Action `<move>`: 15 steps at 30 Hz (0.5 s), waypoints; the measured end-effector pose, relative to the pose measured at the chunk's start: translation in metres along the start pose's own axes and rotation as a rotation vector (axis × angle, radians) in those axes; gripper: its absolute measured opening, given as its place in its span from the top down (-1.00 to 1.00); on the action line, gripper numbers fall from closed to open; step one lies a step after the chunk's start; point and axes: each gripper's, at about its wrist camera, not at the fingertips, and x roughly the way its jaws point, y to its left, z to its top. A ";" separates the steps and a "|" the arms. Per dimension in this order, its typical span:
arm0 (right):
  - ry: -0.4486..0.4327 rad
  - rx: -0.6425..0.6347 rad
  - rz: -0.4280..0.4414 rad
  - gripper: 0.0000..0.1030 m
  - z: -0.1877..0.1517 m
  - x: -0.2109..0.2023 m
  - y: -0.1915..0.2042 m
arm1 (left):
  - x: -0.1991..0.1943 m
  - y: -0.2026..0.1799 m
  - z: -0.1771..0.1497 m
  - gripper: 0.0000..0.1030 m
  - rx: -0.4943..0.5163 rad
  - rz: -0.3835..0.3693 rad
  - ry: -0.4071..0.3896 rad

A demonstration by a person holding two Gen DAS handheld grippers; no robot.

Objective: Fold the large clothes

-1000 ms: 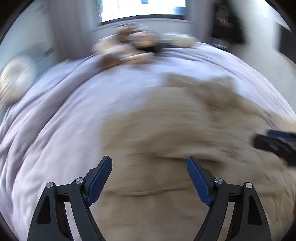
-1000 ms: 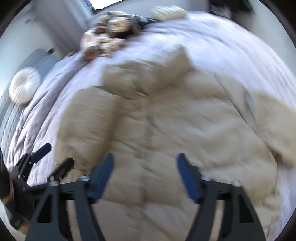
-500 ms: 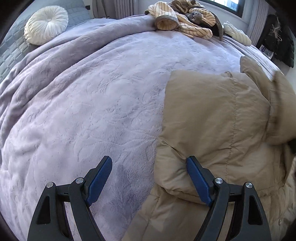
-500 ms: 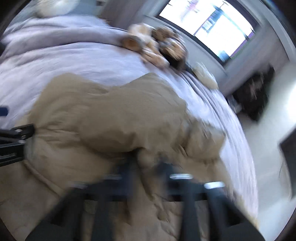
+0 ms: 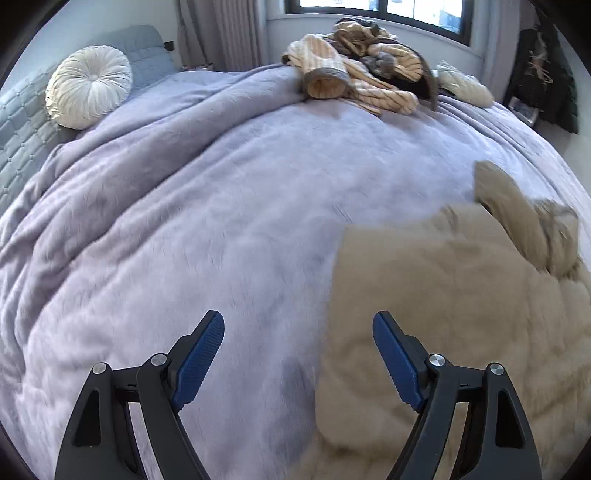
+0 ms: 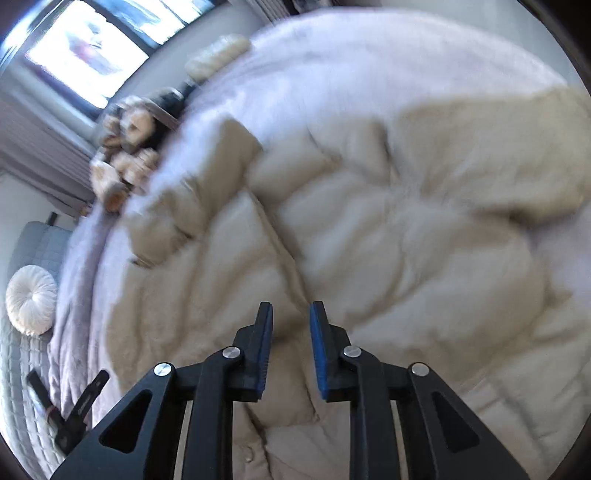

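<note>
A large beige puffer jacket (image 6: 388, 229) lies spread on a lavender bedspread (image 5: 221, 206). In the left wrist view its left edge (image 5: 443, 295) lies under my right finger. My left gripper (image 5: 298, 332) is wide open and empty, hovering over the jacket's edge and the bedspread. My right gripper (image 6: 291, 325) hovers over the jacket's lower middle with its jaws nearly closed, a narrow gap between the pads, and nothing held. The left gripper also shows in the right wrist view (image 6: 70, 398) at the lower left.
A pile of striped and dark clothes (image 5: 362, 70) sits at the far side of the bed. A round white cushion (image 5: 88, 86) leans on the grey headboard (image 5: 22, 122). A window (image 5: 388, 7) is behind, dark items (image 5: 543, 74) to the right.
Both grippers have swung around over the bed. My right gripper's jaws have narrowed from wide open to nearly closed. The left gripper stays wide open and has pulled left of the jacket.
</note>
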 end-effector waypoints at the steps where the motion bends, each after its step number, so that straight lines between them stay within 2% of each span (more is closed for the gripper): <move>1: -0.023 -0.025 0.022 0.55 0.004 -0.005 0.007 | 0.007 -0.002 0.005 -0.63 -0.009 -0.002 0.010; 3: -0.028 -0.115 0.063 0.55 0.013 -0.002 0.030 | 0.021 -0.008 0.007 -0.63 -0.003 0.006 0.045; 6: 0.047 -0.260 0.036 0.55 0.023 0.031 0.059 | 0.038 -0.020 -0.005 -0.63 0.037 0.043 0.089; 8: 0.126 -0.288 -0.035 0.55 0.019 0.060 0.056 | 0.043 -0.023 -0.013 -0.63 0.041 0.061 0.097; 11: 0.234 -0.252 -0.147 0.64 0.002 0.085 0.022 | 0.050 -0.023 -0.019 -0.63 0.030 0.049 0.121; 13: 0.215 -0.236 -0.104 0.65 -0.008 0.082 0.005 | 0.051 -0.024 -0.019 -0.63 0.045 0.059 0.124; 15: 0.203 -0.267 -0.115 0.65 -0.011 0.077 0.005 | 0.045 -0.025 -0.017 -0.63 0.049 0.075 0.126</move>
